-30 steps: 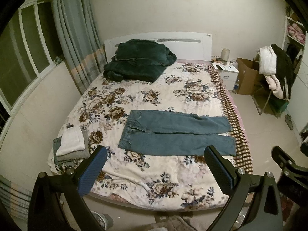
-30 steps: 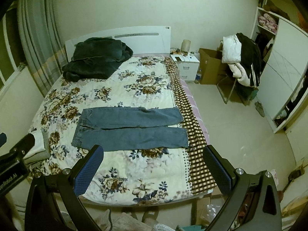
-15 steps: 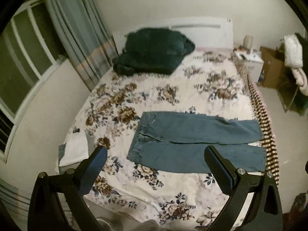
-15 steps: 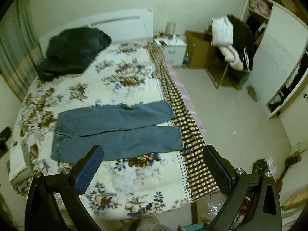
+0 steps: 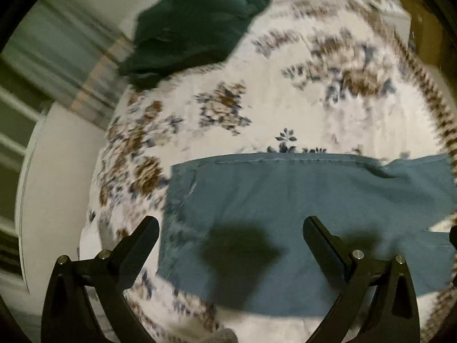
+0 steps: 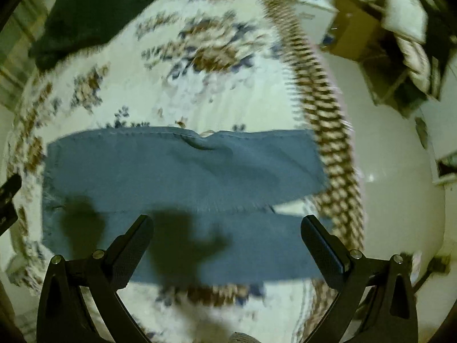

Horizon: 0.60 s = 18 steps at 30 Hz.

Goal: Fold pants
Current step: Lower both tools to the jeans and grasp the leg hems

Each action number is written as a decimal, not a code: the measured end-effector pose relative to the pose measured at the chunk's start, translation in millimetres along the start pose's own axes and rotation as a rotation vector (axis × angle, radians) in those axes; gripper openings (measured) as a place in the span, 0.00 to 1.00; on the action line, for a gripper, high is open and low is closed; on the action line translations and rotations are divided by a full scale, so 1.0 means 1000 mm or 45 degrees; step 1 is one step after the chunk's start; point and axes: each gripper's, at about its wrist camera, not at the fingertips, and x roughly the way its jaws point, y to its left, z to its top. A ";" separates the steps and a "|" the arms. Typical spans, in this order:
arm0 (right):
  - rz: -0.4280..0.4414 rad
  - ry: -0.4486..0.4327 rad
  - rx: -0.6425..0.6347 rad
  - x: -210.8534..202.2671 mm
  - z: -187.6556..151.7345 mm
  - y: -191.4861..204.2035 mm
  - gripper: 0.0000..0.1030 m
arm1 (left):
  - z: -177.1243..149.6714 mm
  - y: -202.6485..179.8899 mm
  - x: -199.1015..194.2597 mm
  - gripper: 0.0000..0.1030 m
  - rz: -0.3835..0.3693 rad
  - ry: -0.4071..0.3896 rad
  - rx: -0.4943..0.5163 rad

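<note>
Two grippers hang over the bed, each with its fingers spread wide apart and holding nothing. The left gripper (image 5: 230, 234) is above the waist end of the pants (image 5: 300, 214), its shadow falling dark on the blue cloth; its left finger (image 5: 142, 243) shows against the floral bedspread (image 5: 285, 108) just off the waistband, its right finger (image 5: 320, 243) against the denim. The right gripper (image 6: 227, 233) is above the near leg of the pants (image 6: 182, 171), toward the cuffs, and both of its fingers show against the blue fabric.

The pants lie flat and unfolded across the bed, close to its near edge, waist toward the bed's left side and cuffs reaching the checked border (image 6: 320, 91) along the right edge. The two legs lie side by side, a narrow gap opening between them near the cuffs. A small wrinkle lifts the far leg's upper edge.

At the far left corner of the bed sits a dark green bundle (image 5: 194, 28). Beyond the right edge of the bed, a cardboard box (image 6: 351, 25) stands on the pale floor. Both views are blurred.
</note>
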 end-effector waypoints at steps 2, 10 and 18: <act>-0.002 0.060 -0.052 0.058 0.029 0.018 1.00 | 0.016 -0.020 0.050 1.00 -0.044 0.077 0.072; -0.049 0.292 -0.191 0.216 0.072 0.072 0.94 | 0.059 -0.080 0.205 1.00 -0.071 0.180 0.385; -0.006 0.417 -0.164 0.285 0.114 0.075 0.93 | 0.068 -0.136 0.261 1.00 -0.083 0.137 0.854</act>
